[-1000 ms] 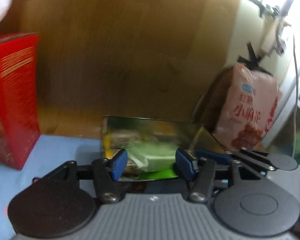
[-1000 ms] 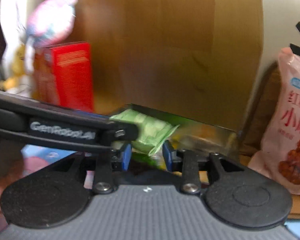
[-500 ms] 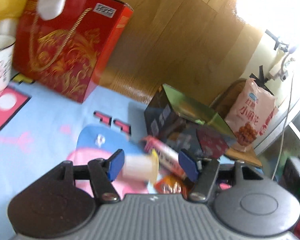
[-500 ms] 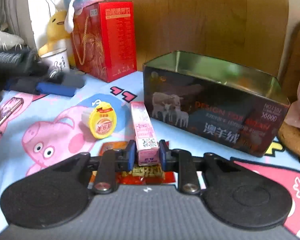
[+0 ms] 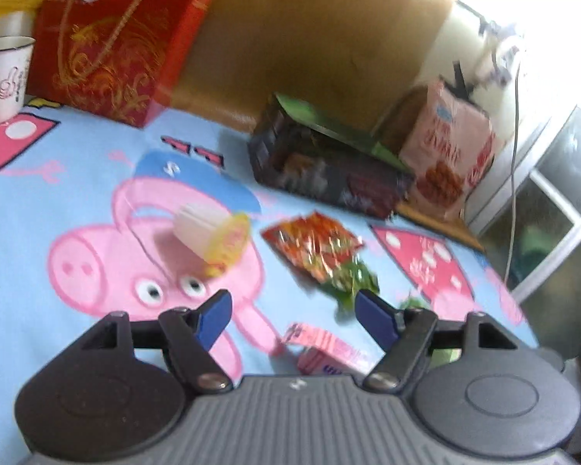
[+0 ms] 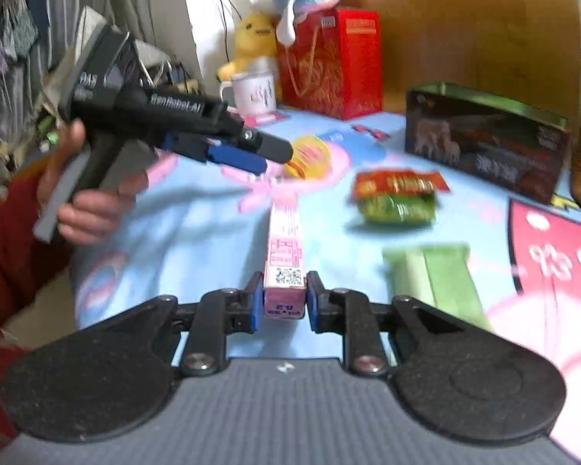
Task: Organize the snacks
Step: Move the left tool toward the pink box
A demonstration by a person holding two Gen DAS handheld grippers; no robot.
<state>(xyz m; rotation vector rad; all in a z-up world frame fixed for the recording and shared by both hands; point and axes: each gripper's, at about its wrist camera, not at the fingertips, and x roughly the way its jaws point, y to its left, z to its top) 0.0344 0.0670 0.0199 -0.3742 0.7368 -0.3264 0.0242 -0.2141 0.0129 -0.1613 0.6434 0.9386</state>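
Left gripper: lower centre of the left wrist view; blue pads spread wide, nothing between them, hovering above the cartoon-pig tablecloth. In the right wrist view it shows at upper left, held in the person's left hand.
White jelly cup with yellow foil lid: centre-left of the left view, on its side on the cloth, just ahead of the empty pads.
Red-and-green foil snack packet: centre of the left view, flat on the cloth, near the cup.
Right gripper: lower centre of the right view; pads clamped on the near end of the long pink snack box.
Flat green wrapped snack: right of the pink box in the right view, lying loose.
Dark rectangular open tin with sheep print: upper right of the right view, well apart from the loose snacks.
Step in hand: probably carrying the pink box to the tin.
Next move: likely lift the box over the tin's rim and let go; the left should close on the jelly cup across its body.
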